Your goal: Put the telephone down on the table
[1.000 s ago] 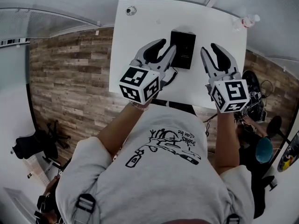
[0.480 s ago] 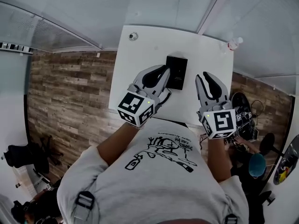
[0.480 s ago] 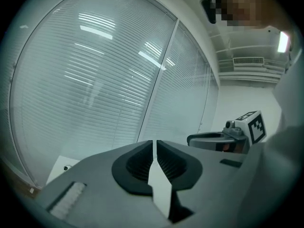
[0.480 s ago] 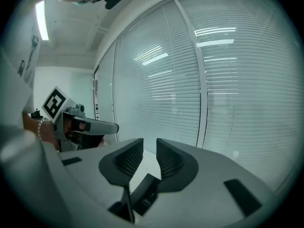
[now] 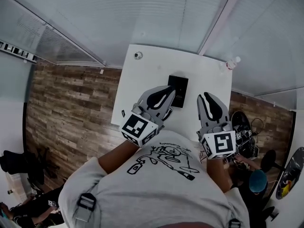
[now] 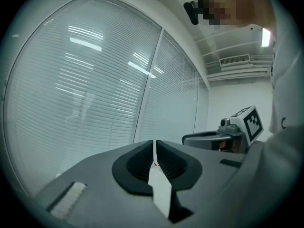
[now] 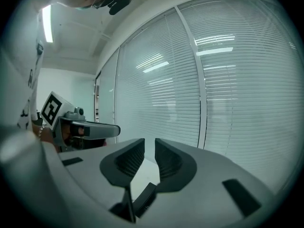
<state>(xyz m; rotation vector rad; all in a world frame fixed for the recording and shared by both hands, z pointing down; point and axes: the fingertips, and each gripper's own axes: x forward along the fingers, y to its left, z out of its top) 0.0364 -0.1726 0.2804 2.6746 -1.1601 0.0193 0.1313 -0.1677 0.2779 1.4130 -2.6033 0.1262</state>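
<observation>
Telephone rests on table; left gripper, right gripper lifted clear, jaws now closed, empty

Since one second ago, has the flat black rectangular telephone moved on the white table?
No. The telephone still lies flat near the middle of the white table, as far from its edges as before; only the head view itself has shifted.

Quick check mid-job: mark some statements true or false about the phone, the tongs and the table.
The telephone lies on the table: true.
The left tongs grip the telephone: false; they are shut on nothing.
A small bottle sits at the table's far right corner: true.
The right tongs gape wide: false; their jaws have just been closing and stand nearly together, empty.
</observation>
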